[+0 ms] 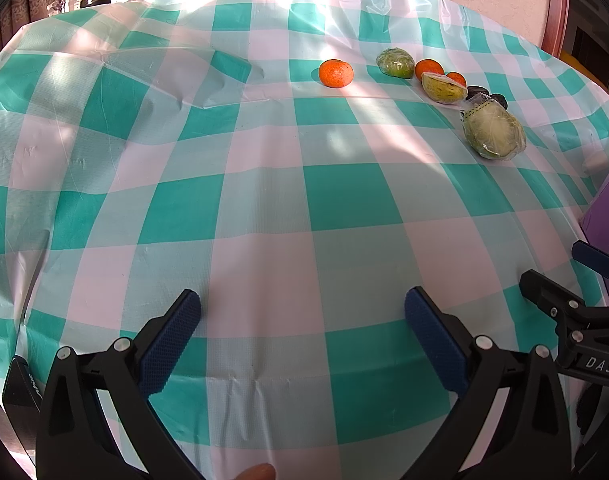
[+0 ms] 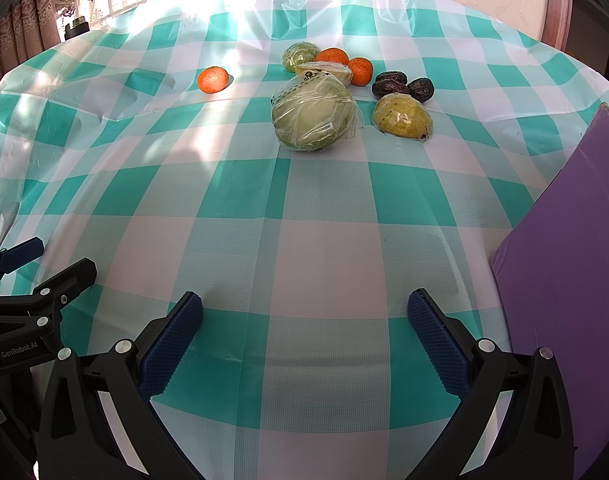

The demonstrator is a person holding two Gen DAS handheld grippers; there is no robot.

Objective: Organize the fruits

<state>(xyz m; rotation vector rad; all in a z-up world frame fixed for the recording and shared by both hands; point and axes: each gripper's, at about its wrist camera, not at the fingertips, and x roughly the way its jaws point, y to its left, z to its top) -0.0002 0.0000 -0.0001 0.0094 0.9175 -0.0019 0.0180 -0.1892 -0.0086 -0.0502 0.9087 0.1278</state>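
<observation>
Nearest, the left gripper [image 1: 302, 316] and right gripper [image 2: 304, 318] hover with fingers spread wide, holding nothing. Beyond them lies the big wrapped pomelo [image 2: 314, 114], a wrapped pear [image 2: 402, 120] just right of it. Behind the pomelo cluster oranges [image 2: 332, 57] and dark dates [image 2: 400, 86]; a lone orange [image 2: 212, 79] sits well left.

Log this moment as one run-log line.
left gripper: open, empty | right gripper: open, empty | fruits: untouched; lone orange apart from cluster around large wrapped fruit | purple board: right
</observation>
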